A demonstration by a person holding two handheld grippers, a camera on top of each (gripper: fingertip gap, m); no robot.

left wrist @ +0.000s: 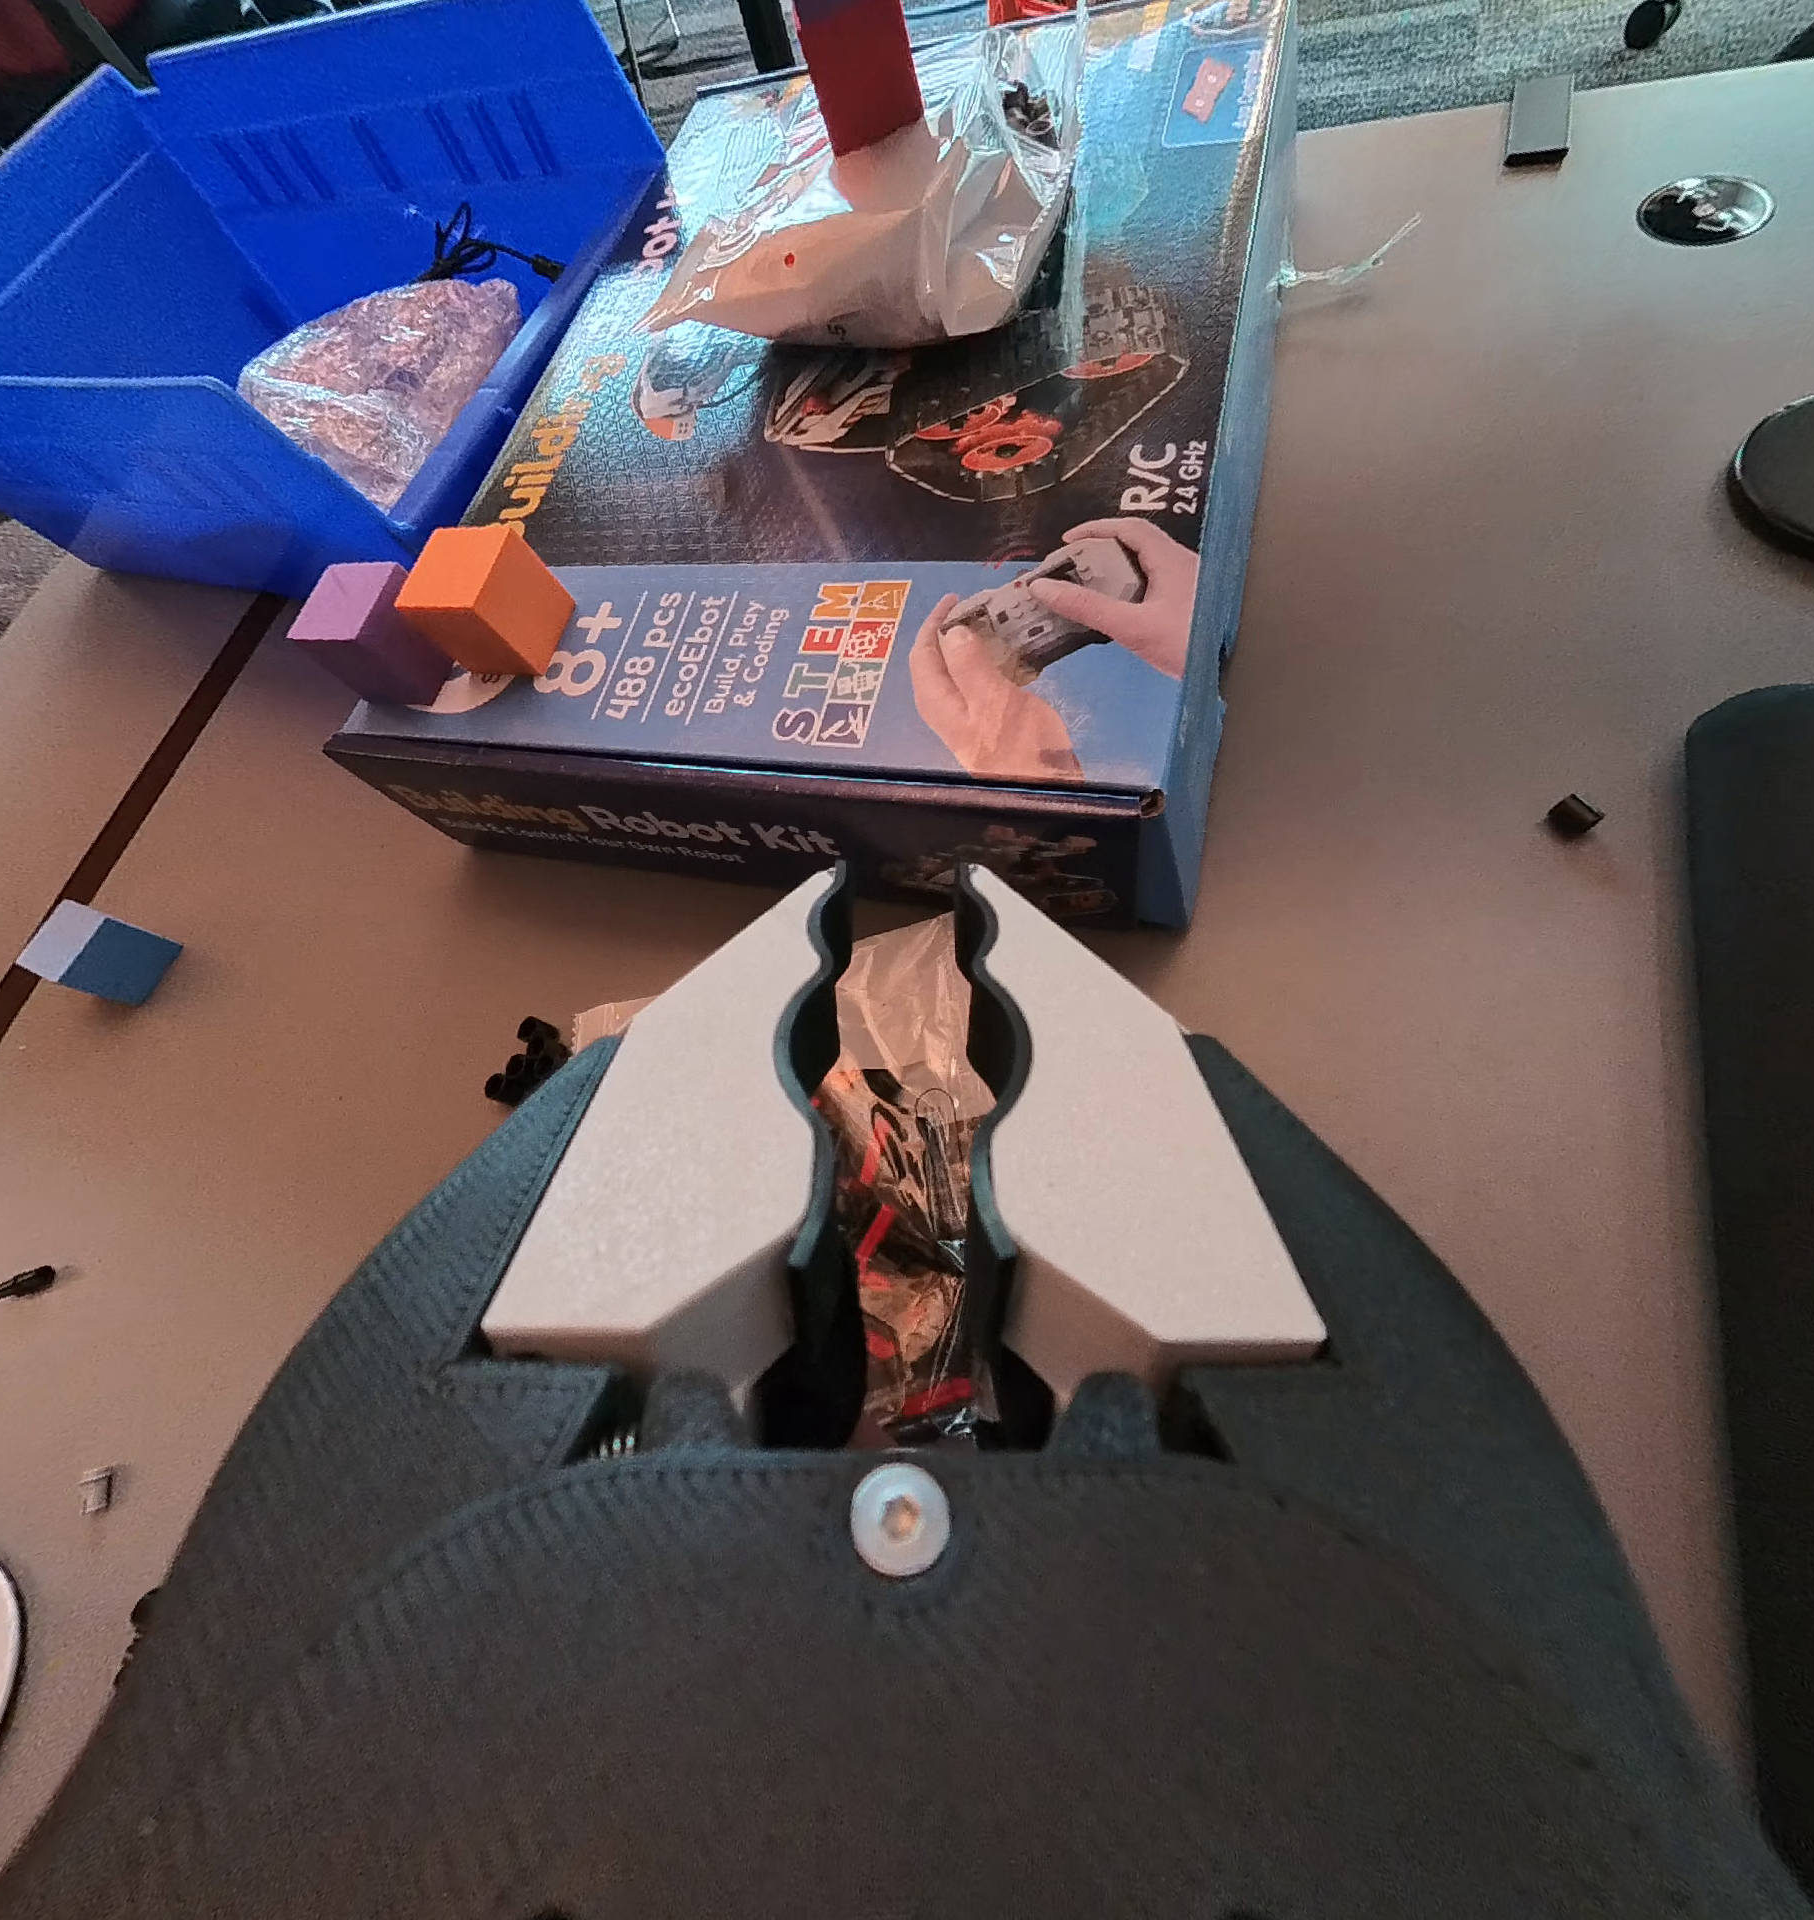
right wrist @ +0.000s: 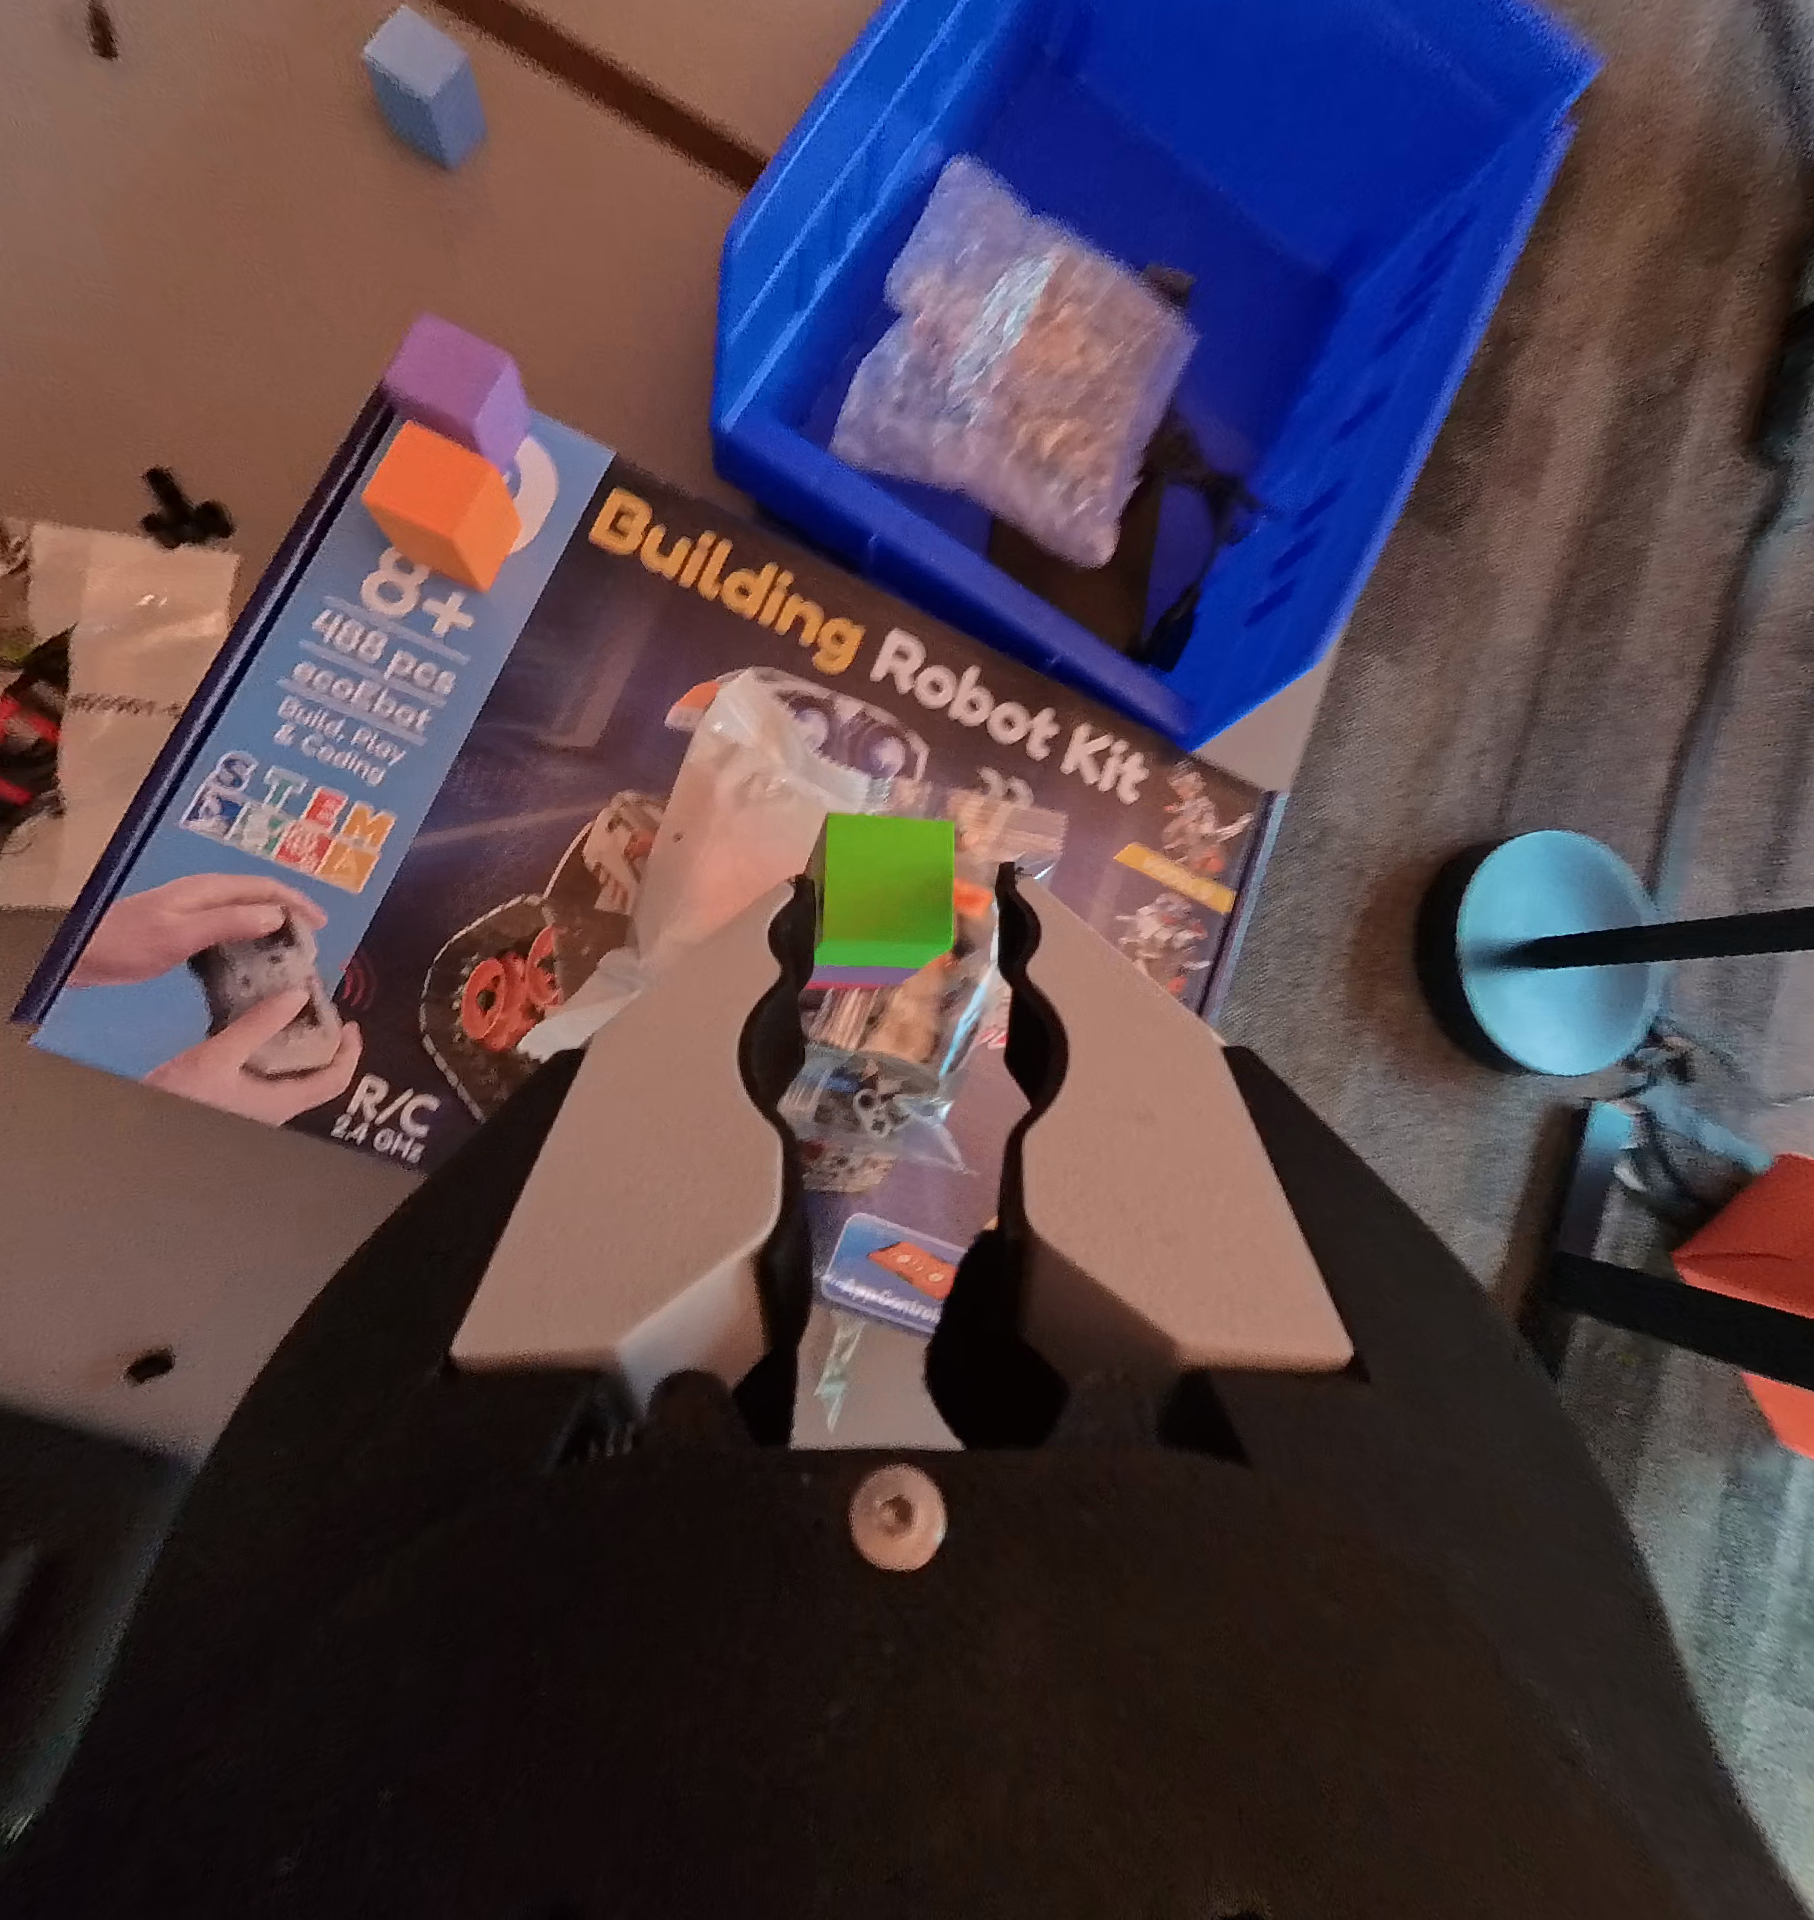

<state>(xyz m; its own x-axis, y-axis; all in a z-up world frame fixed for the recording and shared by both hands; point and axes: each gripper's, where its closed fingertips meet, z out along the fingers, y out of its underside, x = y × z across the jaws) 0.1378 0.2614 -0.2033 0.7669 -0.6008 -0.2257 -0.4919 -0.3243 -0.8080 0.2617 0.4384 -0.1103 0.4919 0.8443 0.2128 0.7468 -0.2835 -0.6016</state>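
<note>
Down low over the table [left wrist: 1402, 623], the left gripper [left wrist: 901, 883] has its fingers [left wrist: 695, 1122] parted only a little, with nothing pinched between them. Under the gap lies a clear bag [left wrist: 908, 1195] of black and red parts, flat on the table; whether the fingers touch it I cannot tell. Just beyond the fingertips stands the kit box [left wrist: 882, 582]. On its near left corner sit an orange block [left wrist: 485, 613] and a purple block [left wrist: 363, 639], side by side and touching. Farther along the box lies a second crumpled bag [left wrist: 882, 260], with a red block [left wrist: 861, 73] standing on it. Left of the box is a blue bin [left wrist: 155, 312] with a bubble-wrapped bundle [left wrist: 383, 384] inside. Small black parts [left wrist: 529, 1055] are scattered left of the fingers, and a blue block [left wrist: 103, 956] lies farther left.

The right gripper [right wrist: 903, 883] looks down on the same box [right wrist: 570, 831], its fingers [right wrist: 664, 1143] slightly apart and holding nothing. A block with a green top [right wrist: 887, 888] stands between the tips, on the bag [right wrist: 747, 831] that lies on the box; a small gap shows at either side of it. Beyond the tips to the right is the bin [right wrist: 1402, 468] with its bundle [right wrist: 1017, 353]. Off to the left are the orange block [right wrist: 441, 504] and purple block [right wrist: 461, 384], and the first bag [right wrist: 103, 686] on the table [right wrist: 207, 260].
</note>
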